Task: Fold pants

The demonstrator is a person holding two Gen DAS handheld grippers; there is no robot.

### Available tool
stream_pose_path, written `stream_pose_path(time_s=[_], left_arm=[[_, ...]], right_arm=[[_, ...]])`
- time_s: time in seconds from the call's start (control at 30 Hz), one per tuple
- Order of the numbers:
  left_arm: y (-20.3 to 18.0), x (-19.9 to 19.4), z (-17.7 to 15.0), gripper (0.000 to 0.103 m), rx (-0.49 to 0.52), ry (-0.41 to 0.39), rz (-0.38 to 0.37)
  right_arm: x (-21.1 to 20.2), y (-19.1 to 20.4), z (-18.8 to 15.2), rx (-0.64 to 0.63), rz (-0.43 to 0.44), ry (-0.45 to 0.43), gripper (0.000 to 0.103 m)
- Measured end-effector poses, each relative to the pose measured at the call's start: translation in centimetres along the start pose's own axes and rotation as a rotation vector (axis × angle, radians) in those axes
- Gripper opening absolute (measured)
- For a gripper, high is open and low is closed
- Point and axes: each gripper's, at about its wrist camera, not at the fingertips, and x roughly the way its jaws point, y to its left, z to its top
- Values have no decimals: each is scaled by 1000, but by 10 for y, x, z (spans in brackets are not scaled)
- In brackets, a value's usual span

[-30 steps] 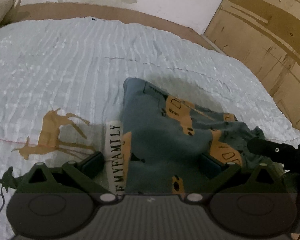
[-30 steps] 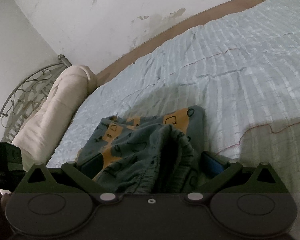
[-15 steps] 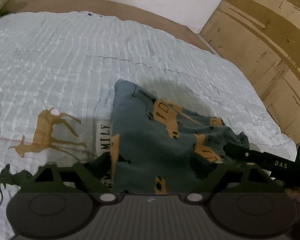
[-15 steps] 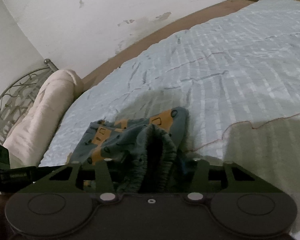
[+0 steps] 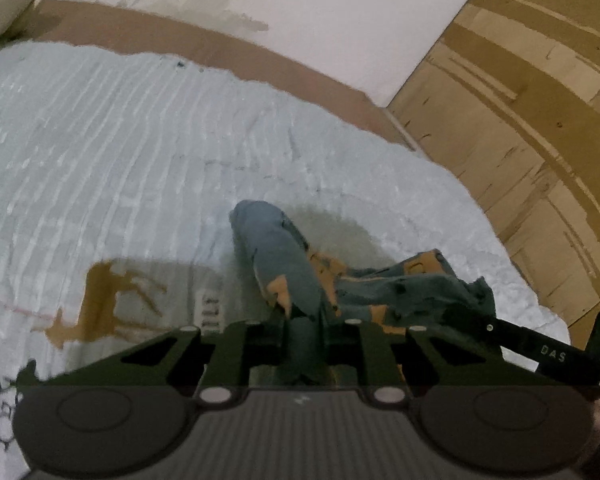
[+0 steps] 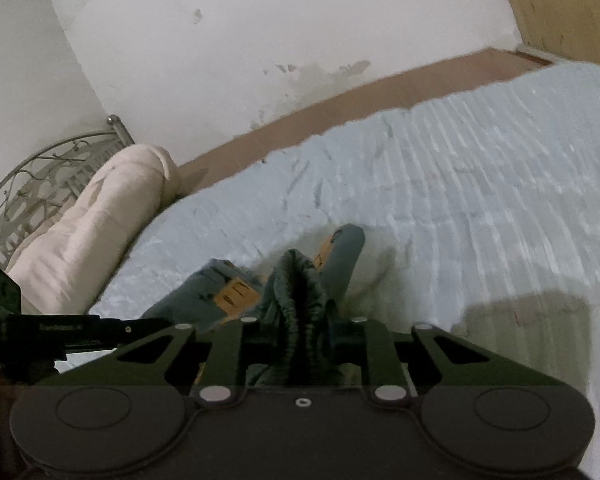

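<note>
A: Where are the pants (image 5: 300, 276) right now?

B: On the pale blue quilted bedspread (image 5: 100, 152), toward its near edge, bunched up between the two tools. They're grey-blue with orange patches.

A: And the left gripper (image 5: 304, 332)?

B: Its jaws have just been closing, and they now pinch a gathered fold of the pants. The cloth rises out of the jaws in a narrow ridge, then drapes off to the right toward the other tool.

A: The right gripper (image 6: 300, 328)?

B: Same story. Its jaws have just been closing too, and they squeeze the ribbed, gathered edge, which looks like the waistband, though the picture is blurred and I can't be sure. From there the cloth runs left toward the left gripper's arm, which enters the right wrist view at the left edge.

A: Is the fabric off the bed?

B: The gripped parts stand up from the bedspread; the far end of the pants still lies on it, casting a shadow.

A: What else is around?

B: A brown deer print (image 5: 104, 304) on the bedspread left of the pants, a rolled cream blanket (image 6: 88, 232) by a metal headboard (image 6: 40, 176), a stained white wall (image 6: 260, 32), and wooden panelling (image 5: 520, 128) on the right
</note>
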Motion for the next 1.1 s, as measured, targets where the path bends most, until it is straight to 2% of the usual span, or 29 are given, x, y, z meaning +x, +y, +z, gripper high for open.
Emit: stream_pose_path(time_s=[0.17,0.33,0.47,0.67,0.73,0.87,0.93,1.07,1.1], left_arm=[[-7,-4,25,17,42,-79,14],[3,10,54,17,39,-132,46],[20,32,63,17,20,-114,87],[42,60,54,20,0,-55,147],[45,59,53,25,-10,-55,146],[44,57,51,35,2,-51,170],[41,55,52,54,8,-53,177],[32,51,53,73,35,-73,191],[30,48,53,82,42,-81,196]], right_arm=[[6,14,24,-53,22,-57,20],[39,16,54,-61,33,-91,20],[75,9,66,-40,15,-65,21],[114,-4,52,-14,-63,4,25],[118,-10,50,-4,-74,11,34],[118,-12,46,-23,-99,12,41],[116,-10,45,-30,-108,5,50],[108,-6,45,-54,-122,-17,71],[106,-3,44,-63,-127,-24,79]])
